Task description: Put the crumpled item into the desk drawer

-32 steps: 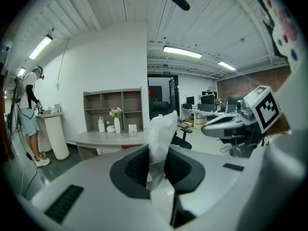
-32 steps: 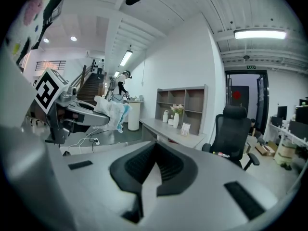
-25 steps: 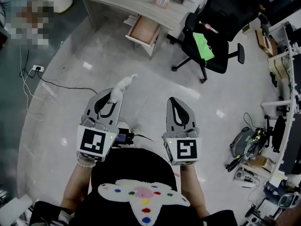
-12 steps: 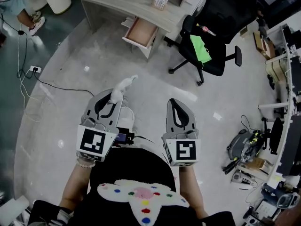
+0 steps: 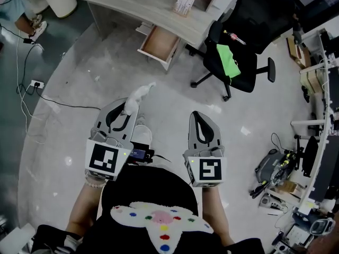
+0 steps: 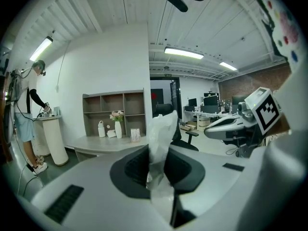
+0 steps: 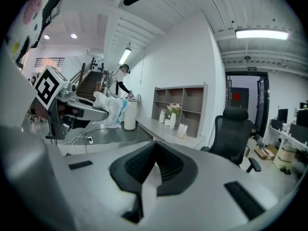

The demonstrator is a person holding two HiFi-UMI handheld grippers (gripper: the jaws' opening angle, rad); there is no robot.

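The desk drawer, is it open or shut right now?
Open: the drawer sticks out from under the desk, and the head view looks straight down into its brown inside.

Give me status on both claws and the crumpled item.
Left claw shut on crumpled item. Right claw shut, empty. Drawer open ahead; office chair beside it.

A pale, curved desk [image 5: 132, 1] and black office chair [image 5: 249, 30] stand on a glossy grey floor [image 5: 79, 94]. Cubby shelves [image 6: 113, 110] line a white wall [image 6: 106, 61] under fluorescent ceiling lights [image 6: 184, 53].
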